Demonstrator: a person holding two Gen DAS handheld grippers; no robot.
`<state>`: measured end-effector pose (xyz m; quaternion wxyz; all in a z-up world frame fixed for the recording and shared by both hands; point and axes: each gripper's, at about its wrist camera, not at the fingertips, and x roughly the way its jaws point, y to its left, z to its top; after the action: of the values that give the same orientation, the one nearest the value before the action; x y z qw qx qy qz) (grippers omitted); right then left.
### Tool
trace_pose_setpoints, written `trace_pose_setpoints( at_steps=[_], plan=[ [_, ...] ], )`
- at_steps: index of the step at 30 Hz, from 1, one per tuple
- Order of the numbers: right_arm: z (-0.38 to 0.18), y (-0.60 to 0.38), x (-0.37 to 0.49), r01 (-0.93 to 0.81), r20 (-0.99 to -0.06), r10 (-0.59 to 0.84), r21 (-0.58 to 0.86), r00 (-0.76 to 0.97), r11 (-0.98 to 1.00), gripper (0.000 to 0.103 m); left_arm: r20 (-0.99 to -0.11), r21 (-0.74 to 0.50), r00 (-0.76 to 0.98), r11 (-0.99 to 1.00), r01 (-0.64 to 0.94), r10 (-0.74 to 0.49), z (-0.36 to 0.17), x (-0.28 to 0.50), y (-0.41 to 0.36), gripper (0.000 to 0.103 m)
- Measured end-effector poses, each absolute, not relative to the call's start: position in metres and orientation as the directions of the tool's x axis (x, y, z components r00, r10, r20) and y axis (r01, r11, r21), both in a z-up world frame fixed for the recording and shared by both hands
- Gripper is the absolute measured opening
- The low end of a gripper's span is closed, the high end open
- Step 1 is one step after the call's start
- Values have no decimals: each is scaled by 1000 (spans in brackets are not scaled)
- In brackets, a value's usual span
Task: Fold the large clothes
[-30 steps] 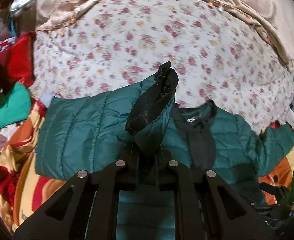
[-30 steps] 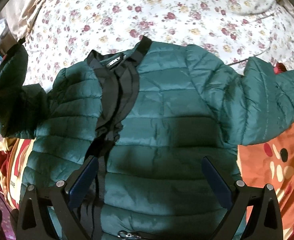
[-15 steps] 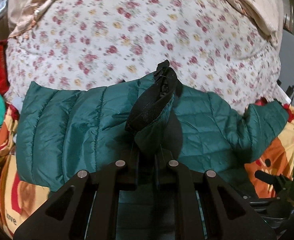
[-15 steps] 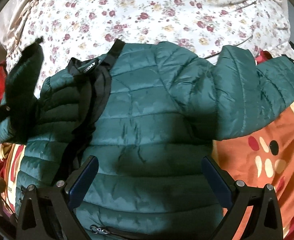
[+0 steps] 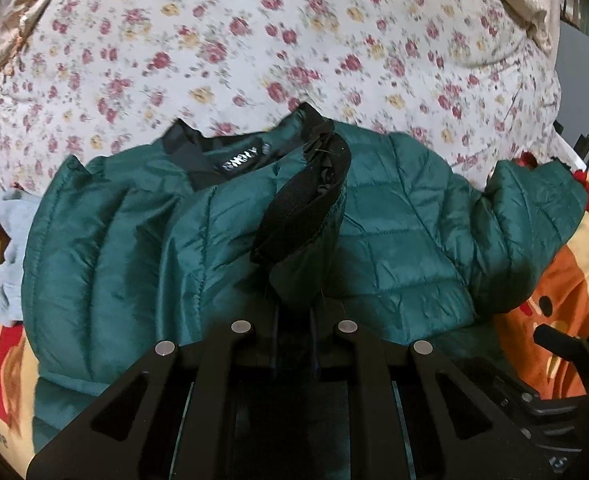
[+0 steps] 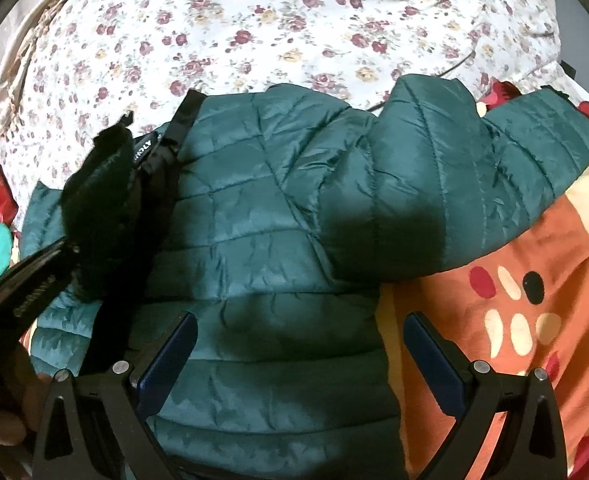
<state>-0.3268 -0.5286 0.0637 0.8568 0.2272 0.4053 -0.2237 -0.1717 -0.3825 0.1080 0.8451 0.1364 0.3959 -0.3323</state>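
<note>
My left gripper [image 5: 294, 300] is clamped on the green jacket's [image 6: 278, 216] sleeve cuff [image 5: 302, 208]; my right gripper [image 6: 299, 344] hangs apart above the jacket's body, spread across floral quilt [image 6: 254, 28] and orange blanket [image 6: 514, 300].

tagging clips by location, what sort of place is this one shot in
Most likely a bedroom at home, with the work done on a bed. A white quilt with small red flowers fills the background, an orange cartoon-print blanket lies under the green quilted puffer jacket, and other clothes are piled beside it.
</note>
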Motion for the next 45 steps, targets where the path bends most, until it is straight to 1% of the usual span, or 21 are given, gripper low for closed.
trace_pose_setpoints(
  at_steps=[8, 12, 13, 14, 15, 17, 20, 23, 25, 29, 32, 33, 34, 35, 37, 38, 40, 42, 45],
  plan=[
    [59, -538, -333, 582, -803, -200, 211, 561, 785, 102, -776, -11, 459, 738, 675, -432, 90, -169, -406, 11],
    [57, -539, -334, 584, -804, -188, 226, 564, 780, 102, -797, -54, 419, 742, 668, -436, 82, -166, -407, 15],
    [56, -539, -335, 585, -806, -181, 235, 564, 777, 102, -809, -81, 395, 747, 660, -436, 81, -165, -404, 21],
    [56, -539, -335, 587, -809, -174, 241, 561, 773, 102, -814, -93, 383, 750, 655, -436, 81, -165, -402, 30],
    [56, -538, -335, 588, -811, -172, 242, 559, 772, 102, -819, -117, 360, 745, 657, -447, 82, -165, -400, 35],
    [58, -535, -334, 584, -812, -171, 239, 559, 776, 102, -816, -151, 336, 736, 660, -469, 90, -167, -391, 50],
    [64, -526, -332, 566, -803, -165, 243, 573, 788, 102, -791, -197, 332, 728, 657, -514, 111, -169, -366, 62],
    [73, -516, -323, 538, -788, -154, 250, 597, 805, 102, -763, -200, 374, 743, 638, -526, 133, -164, -330, 68],
    [76, -510, -313, 520, -782, -140, 257, 607, 815, 102, -748, -176, 422, 767, 617, -512, 144, -158, -304, 69],
    [76, -499, -278, 477, -778, -108, 262, 619, 839, 102, -722, -98, 542, 839, 535, -429, 154, -137, -248, 69],
    [66, -500, -249, 478, -800, -98, 250, 591, 842, 102, -727, -55, 588, 884, 463, -353, 147, -118, -221, 69],
    [59, -502, -239, 486, -812, -86, 257, 577, 836, 100, -734, -49, 594, 898, 436, -328, 143, -111, -213, 69],
    [53, -503, -232, 489, -819, -73, 266, 569, 831, 91, -739, -48, 596, 907, 417, -313, 138, -105, -208, 69],
    [46, -504, -225, 489, -826, -49, 283, 561, 825, 85, -744, -48, 596, 914, 403, -302, 134, -101, -202, 69],
    [39, -503, -219, 486, -824, -27, 307, 566, 818, 54, -752, -47, 596, 925, 377, -281, 126, -92, -196, 69],
    [38, -502, -218, 474, -811, -21, 320, 585, 820, 47, -756, -43, 596, 930, 366, -270, 121, -87, -194, 69],
    [43, -497, -216, 470, -805, -71, 270, 589, 840, 27, -764, -34, 595, 936, 350, -250, 113, -78, -193, 69],
    [53, -492, -215, 450, -786, -131, 200, 604, 870, 20, -771, -30, 590, 940, 341, -239, 106, -72, -194, 69],
    [71, -490, -217, 445, -747, -227, 101, 624, 890, 18, -780, -39, 578, 941, 336, -239, 97, -65, -201, 69]
  ],
)
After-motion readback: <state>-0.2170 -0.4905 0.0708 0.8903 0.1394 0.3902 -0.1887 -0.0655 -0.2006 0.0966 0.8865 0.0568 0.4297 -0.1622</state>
